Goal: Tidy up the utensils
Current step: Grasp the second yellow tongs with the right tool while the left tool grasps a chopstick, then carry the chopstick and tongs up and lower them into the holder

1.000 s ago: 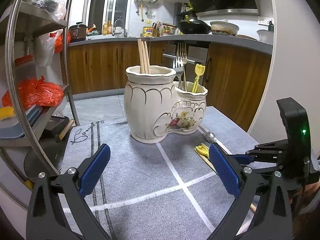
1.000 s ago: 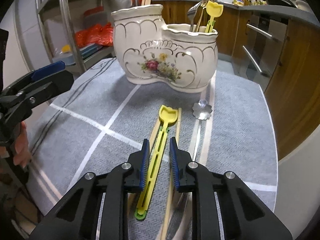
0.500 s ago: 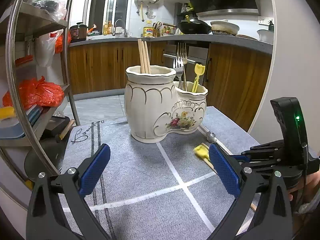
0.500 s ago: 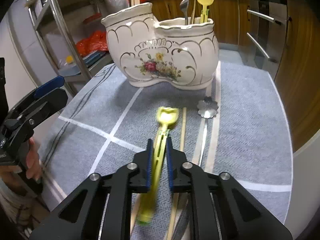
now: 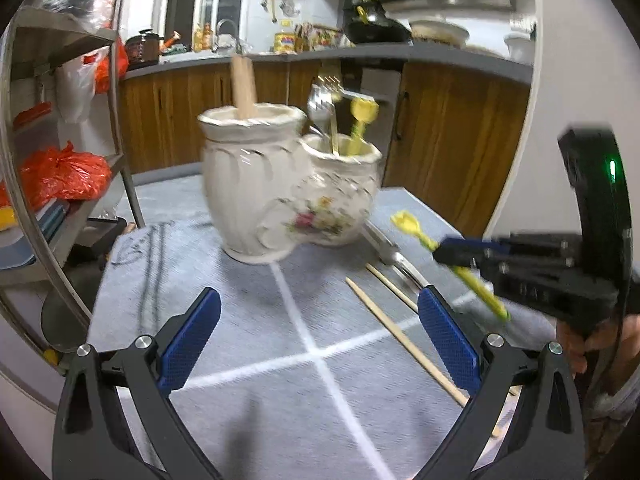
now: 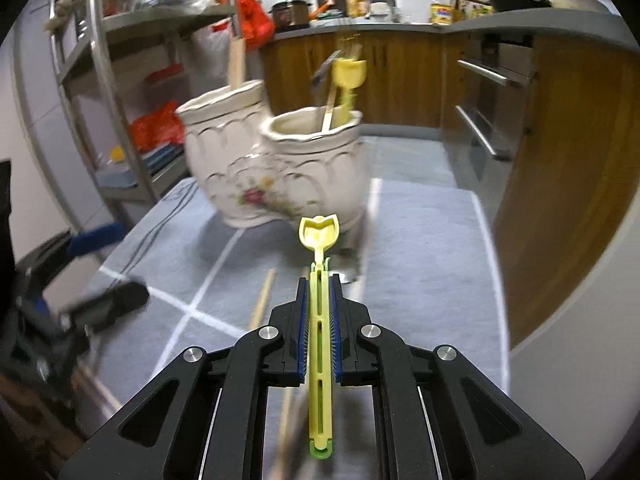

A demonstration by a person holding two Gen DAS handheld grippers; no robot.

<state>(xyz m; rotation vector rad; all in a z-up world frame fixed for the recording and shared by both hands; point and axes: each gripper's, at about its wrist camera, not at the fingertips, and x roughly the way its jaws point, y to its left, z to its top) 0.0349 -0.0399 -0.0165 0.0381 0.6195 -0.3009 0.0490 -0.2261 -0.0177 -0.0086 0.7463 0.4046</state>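
While the right gripper (image 6: 319,316) clamps its blue-padded jaws tight on the slotted shaft of a yellow plastic tulip-headed utensil (image 6: 319,236), that utensil sits lifted above the grey cloth-covered table (image 6: 424,248), its head pointing toward the white ceramic double-pot utensil holder with a floral print (image 6: 280,160). In the left wrist view the same right gripper (image 5: 460,254) shows at the right edge, the yellow utensil (image 5: 408,224) slanting through it, clear of the cloth. The left gripper (image 5: 318,338) hovers low over the table (image 5: 248,320) with its jaws spread wide and nothing between them. The holder (image 5: 280,188) stands near the middle of the table; its taller pot carries wooden chopsticks (image 5: 245,88), and its shorter pot carries a metal fork (image 5: 326,100) and a second yellow tulip-headed utensil (image 5: 362,120). On the cloth to the right of the holder lie two loose wooden chopsticks (image 5: 396,328) and, just beside them, a metal utensil handle (image 5: 394,256). Both views are motion-blurred, so fine detail on the holder is hard to read.
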